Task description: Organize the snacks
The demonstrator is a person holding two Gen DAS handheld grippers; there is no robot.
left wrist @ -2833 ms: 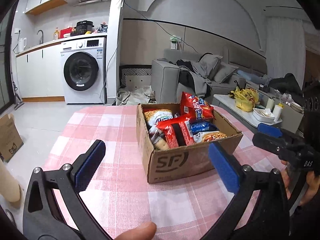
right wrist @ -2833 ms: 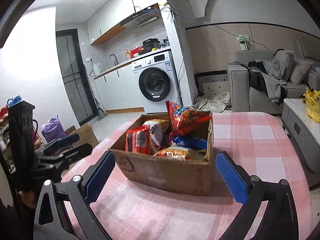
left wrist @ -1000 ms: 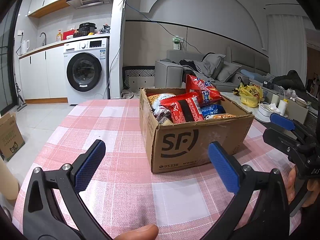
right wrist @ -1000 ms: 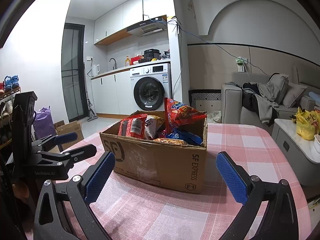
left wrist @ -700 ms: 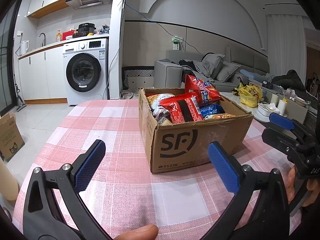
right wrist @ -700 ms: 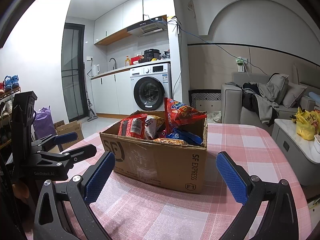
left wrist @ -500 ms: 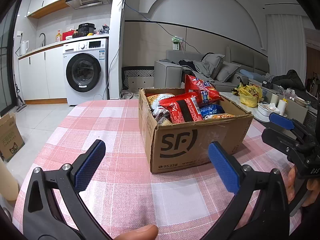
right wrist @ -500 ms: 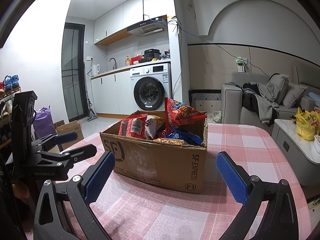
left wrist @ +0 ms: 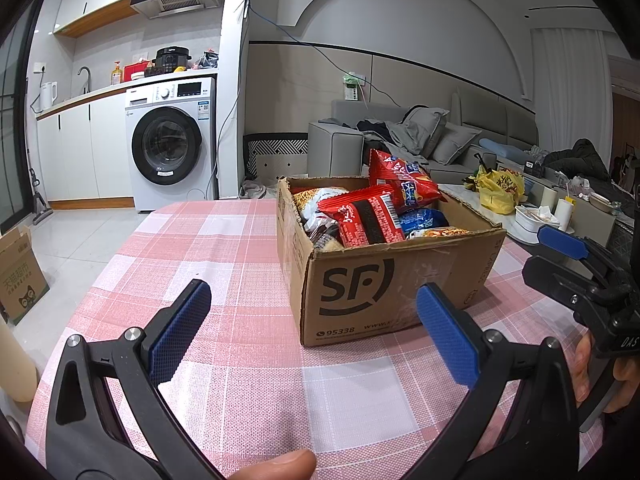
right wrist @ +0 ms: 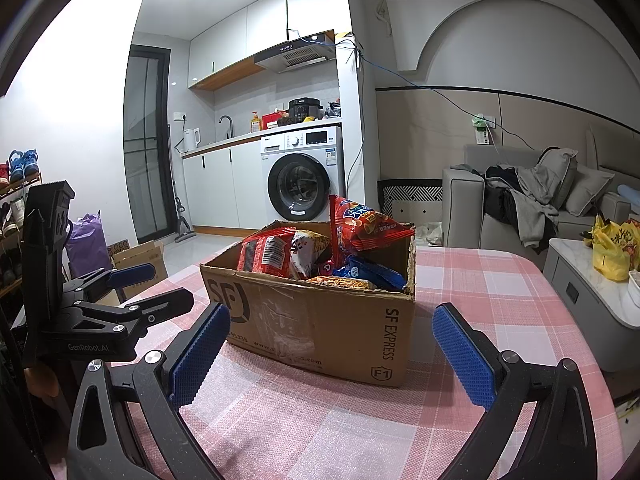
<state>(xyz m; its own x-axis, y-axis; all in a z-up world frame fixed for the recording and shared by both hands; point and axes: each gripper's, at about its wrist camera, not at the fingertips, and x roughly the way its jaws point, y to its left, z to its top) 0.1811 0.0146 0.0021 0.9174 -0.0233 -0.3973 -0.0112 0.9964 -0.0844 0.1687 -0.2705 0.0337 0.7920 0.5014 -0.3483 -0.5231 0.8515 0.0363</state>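
On checked cloth [left wrist: 240, 248], cardboard box [left wrist: 400, 280]

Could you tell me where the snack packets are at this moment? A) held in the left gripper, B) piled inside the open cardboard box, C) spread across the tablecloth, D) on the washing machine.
B: the snack packets sit piled inside the cardboard box, and both grippers are open and empty.

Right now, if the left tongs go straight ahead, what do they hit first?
Probably the box: its printed front face fills the right half of the gap between the open left tongs, with bare tablecloth before it. Depth is uncertain.
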